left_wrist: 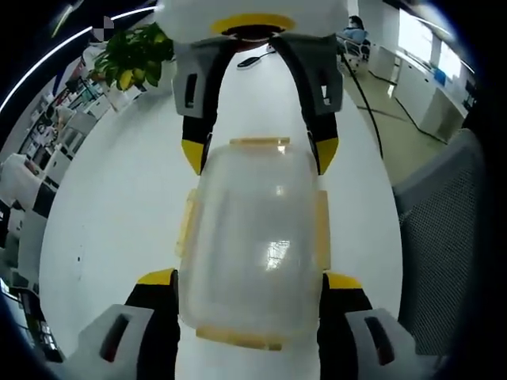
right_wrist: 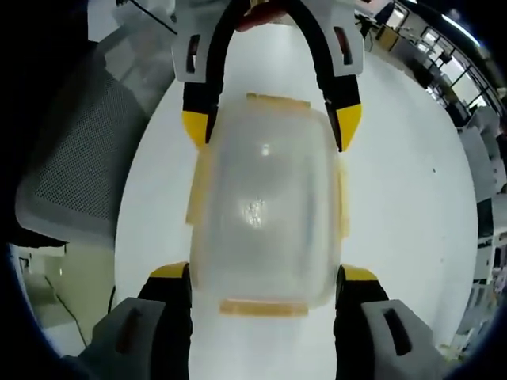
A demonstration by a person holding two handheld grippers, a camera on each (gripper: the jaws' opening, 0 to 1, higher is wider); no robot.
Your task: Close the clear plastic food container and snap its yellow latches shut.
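The clear plastic container [left_wrist: 253, 237] lies on the white table [left_wrist: 119, 214] with its lid on top. Yellow latches show on its long sides [left_wrist: 188, 222] and at both ends [left_wrist: 259, 143]; the side ones seem to flare outward. My left gripper [left_wrist: 250, 279] grips the near end, its yellow-tipped jaws pressed to both sides. My right gripper [left_wrist: 260, 154] faces it and grips the far end the same way. In the right gripper view the container [right_wrist: 265, 214] sits between the right gripper [right_wrist: 264, 273] and the left gripper [right_wrist: 271, 127].
A grey mesh chair [left_wrist: 444, 237] stands close to the table edge, also seen as a mesh chair [right_wrist: 71, 158]. A potted plant [left_wrist: 135, 55] sits at the table's far side, and a black cable [left_wrist: 360, 87] runs past it. Office desks lie beyond.
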